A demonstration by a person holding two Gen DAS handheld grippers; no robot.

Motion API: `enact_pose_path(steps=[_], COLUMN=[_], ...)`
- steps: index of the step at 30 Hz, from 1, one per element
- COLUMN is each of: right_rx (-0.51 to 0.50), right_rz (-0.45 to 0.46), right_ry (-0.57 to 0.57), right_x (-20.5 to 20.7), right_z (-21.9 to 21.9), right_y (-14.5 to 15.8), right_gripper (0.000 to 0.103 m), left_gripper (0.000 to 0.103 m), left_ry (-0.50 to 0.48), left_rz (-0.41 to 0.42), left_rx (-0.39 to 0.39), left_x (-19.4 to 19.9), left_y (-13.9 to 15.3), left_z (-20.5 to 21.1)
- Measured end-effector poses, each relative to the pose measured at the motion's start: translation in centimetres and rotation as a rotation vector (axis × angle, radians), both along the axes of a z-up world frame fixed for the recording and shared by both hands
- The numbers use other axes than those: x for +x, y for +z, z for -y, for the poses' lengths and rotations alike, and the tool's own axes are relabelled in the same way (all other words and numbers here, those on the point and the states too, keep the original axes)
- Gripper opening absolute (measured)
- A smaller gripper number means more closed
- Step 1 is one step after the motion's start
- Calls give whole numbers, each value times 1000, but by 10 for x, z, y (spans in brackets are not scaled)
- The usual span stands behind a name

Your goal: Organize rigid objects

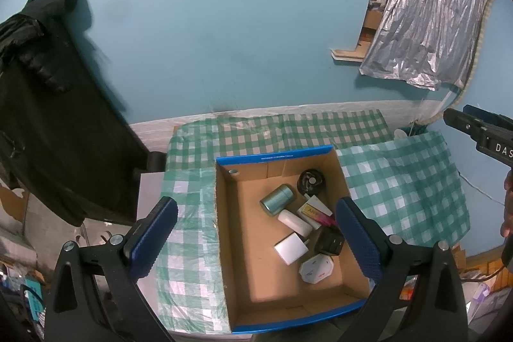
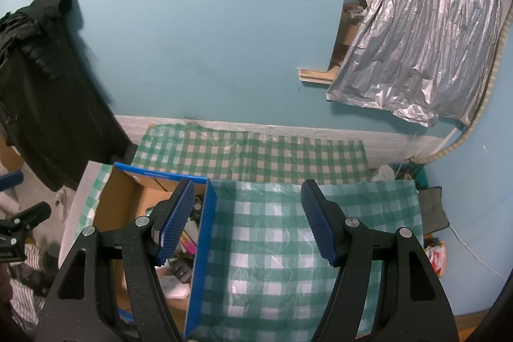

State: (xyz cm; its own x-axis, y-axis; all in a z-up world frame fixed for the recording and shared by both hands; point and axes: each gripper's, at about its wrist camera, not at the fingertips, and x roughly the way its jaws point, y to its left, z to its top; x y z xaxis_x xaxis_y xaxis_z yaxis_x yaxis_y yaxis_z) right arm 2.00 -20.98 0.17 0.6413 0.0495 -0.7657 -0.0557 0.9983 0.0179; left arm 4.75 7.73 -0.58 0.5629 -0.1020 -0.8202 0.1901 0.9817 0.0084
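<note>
Nearest to view, the left tool (image 1: pixel 256 233) hangs above the cardboard box (image 1: pixel 231 246) with its jaws spread wide and nothing between the blue pads (image 1: pixel 150 239); it is released. The right tool (image 2: pixel 248 220) is held beside it, over the checked cloth (image 2: pixel 272 246), jaws parted at a moderate width, gripping nothing. Its left pad (image 2: pixel 176 220) sits above the box's blue-edged right wall (image 2: pixel 202 246); its right pad (image 2: pixel 320 226) is above bare cloth.

The box rests open-topped on the cloth-covered surface (image 1: pixel 400 188), toward its left half. All the rigid objects lie inside it, grouped against the right wall:
- a white octagonal case (image 1: pixel 316 269), nearest;
- a white square adapter (image 1: pixel 291 248), just beyond it to the left;
- a black cube-shaped plug (image 1: pixel 330 241), beside the adapter to the right;
- a white oblong piece (image 1: pixel 294 222);
- a small yellow-labelled carton (image 1: pixel 312 210), with a pink item (image 1: pixel 323 218) just beside it;
- a teal metallic can (image 1: pixel 277 198), lying on its side;
- a round black object (image 1: pixel 311 180), farthest, near the back wall.

The left half of the box floor is bare cardboard.

Beyond the box, the checked cloth continues to the teal wall (image 1: pixel 208 21). A dark garment (image 1: pixel 57 117) hangs at the left. A crinkled silver sheet (image 1: pixel 426 15) hangs at the upper right.
</note>
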Motion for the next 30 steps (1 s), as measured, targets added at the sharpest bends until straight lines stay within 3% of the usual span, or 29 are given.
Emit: enact_pose_path(steps=[30], right_rx=[-7], right_rz=[-7], right_ry=[1], right_x=[0], right_z=[5], right_y=[-1], right_gripper=[68], left_gripper=[102], left_ry=[-8], left_rz=[-7], left_rx=[11], left_x=[-4], left_y=[-4], left_z=[2])
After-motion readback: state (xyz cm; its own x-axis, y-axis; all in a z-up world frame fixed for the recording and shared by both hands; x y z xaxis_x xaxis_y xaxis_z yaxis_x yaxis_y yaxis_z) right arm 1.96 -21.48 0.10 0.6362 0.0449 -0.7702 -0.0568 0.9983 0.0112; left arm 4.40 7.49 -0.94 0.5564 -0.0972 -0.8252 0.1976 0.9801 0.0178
